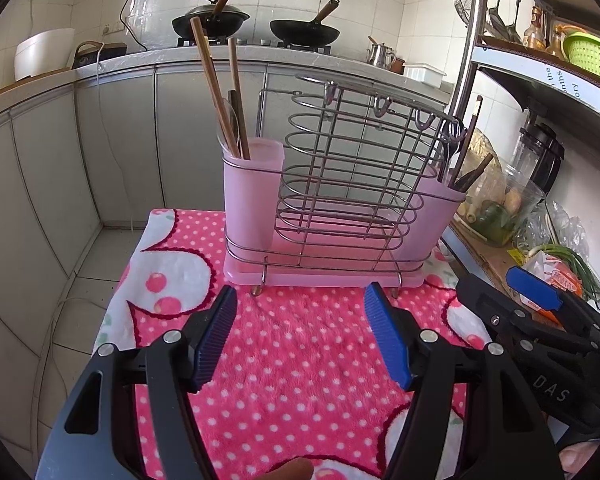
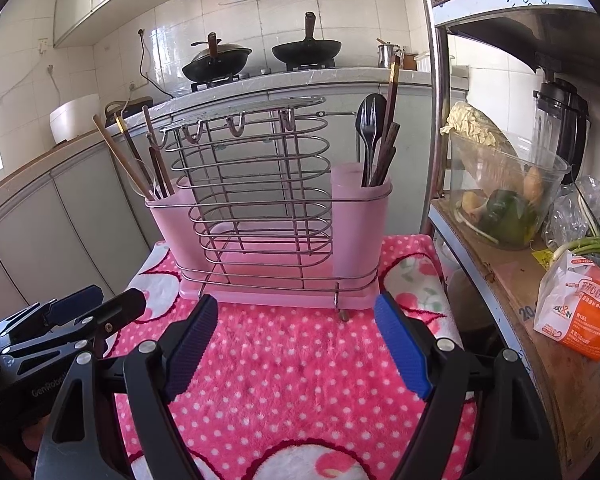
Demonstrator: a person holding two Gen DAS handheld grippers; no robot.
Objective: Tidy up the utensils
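A pink utensil holder with a wire rack [image 1: 340, 184] [image 2: 260, 200] stands on a pink dotted towel [image 1: 300, 360] [image 2: 292, 380]. Its left cup [image 1: 252, 184] [image 2: 170, 216] holds wooden chopsticks [image 1: 214, 88] [image 2: 122, 160] and a clear spoon. Its right cup [image 1: 440, 212] [image 2: 360, 216] holds a black fork [image 2: 370, 132], dark chopsticks and other dark utensils. My left gripper [image 1: 300, 336] is open and empty over the towel, short of the holder. My right gripper [image 2: 292, 344] is open and empty too; it also shows at the right of the left wrist view [image 1: 500, 292].
A metal shelf at the right carries a clear bowl of vegetables [image 2: 500, 196], a blender [image 2: 564, 120], scallions and an orange carton [image 2: 580, 312]. Behind, a counter holds two woks [image 1: 304, 32] [image 2: 216, 60], a kettle and a rice cooker [image 1: 44, 52]. The floor drops off left of the towel.
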